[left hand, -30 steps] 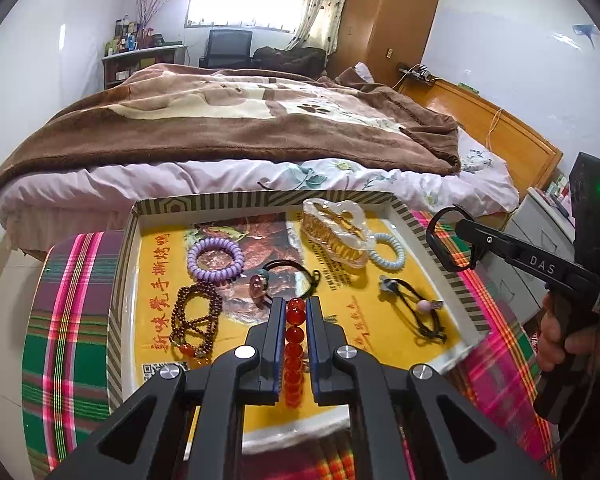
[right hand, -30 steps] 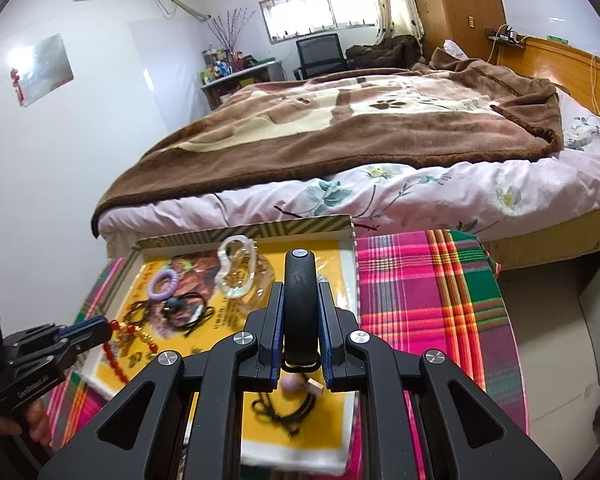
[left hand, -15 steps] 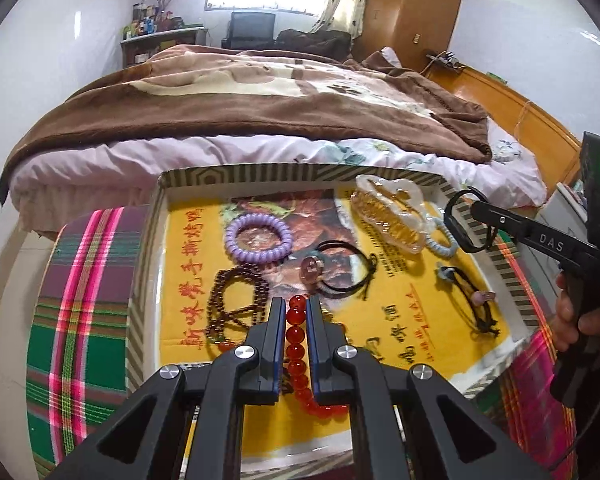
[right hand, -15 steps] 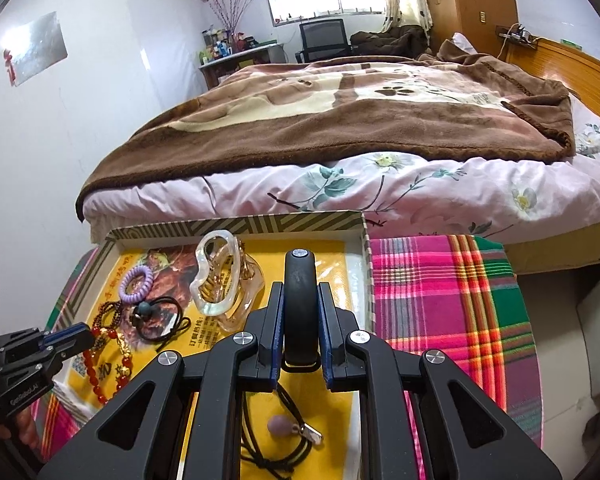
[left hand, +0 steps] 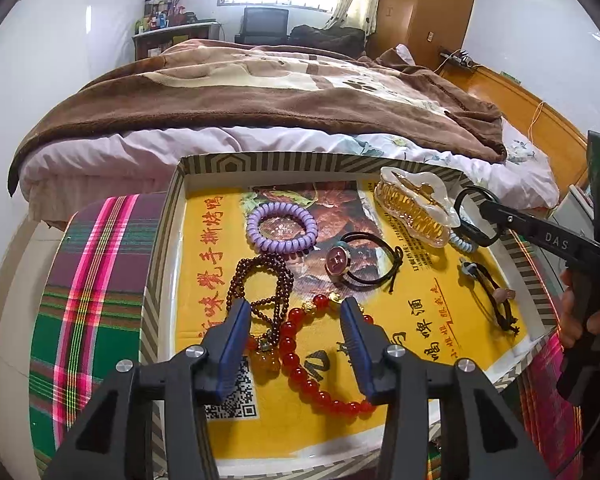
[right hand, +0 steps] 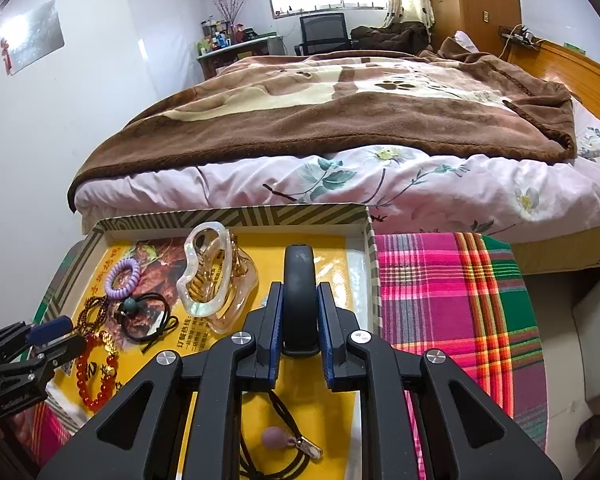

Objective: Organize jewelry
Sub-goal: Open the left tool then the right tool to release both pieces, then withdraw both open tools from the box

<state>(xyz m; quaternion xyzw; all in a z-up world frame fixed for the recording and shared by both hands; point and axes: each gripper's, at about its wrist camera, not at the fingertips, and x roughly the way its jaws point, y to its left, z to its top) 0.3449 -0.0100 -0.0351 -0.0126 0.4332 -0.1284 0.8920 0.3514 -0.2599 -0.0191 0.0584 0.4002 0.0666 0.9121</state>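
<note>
**Q:** Broadly, what are you working over, and where is everything lying?

**A:** You are working over the shallow striped tray (left hand: 168, 240), which is sitting on the plaid cloth (left hand: 88, 288) at the foot of the bed (left hand: 260, 92). Its yellow liner is carrying the clear hair claw (left hand: 414, 204) at the far right, the lilac coil tie (left hand: 282, 227) near the middle, the dark brown bead strand (left hand: 260, 280) and, nearest you, the red bead bracelet (left hand: 300, 354).

**Q:** How are the two grippers standing?

**A:** Your left gripper (left hand: 292, 320) is standing wide apart, straddling the red bead bracelet without touching it; the beads are lying loose on the liner. Your right gripper (right hand: 298, 320) is pinching the black ring (right hand: 299, 300) between its pads and holding it over the right part of the tray.

**Q:** How should the step in hand be done well?

**A:** Judging by the layout, you are placing the black ring. Lower it toward the bare yellow patch right of the hair claw, clear of the small black cord with the pink bead (right hand: 274, 436). Let go only when it is resting flat, so it does not roll. Keep the left fingers off the brown strand, which is touching the red beads.
</note>
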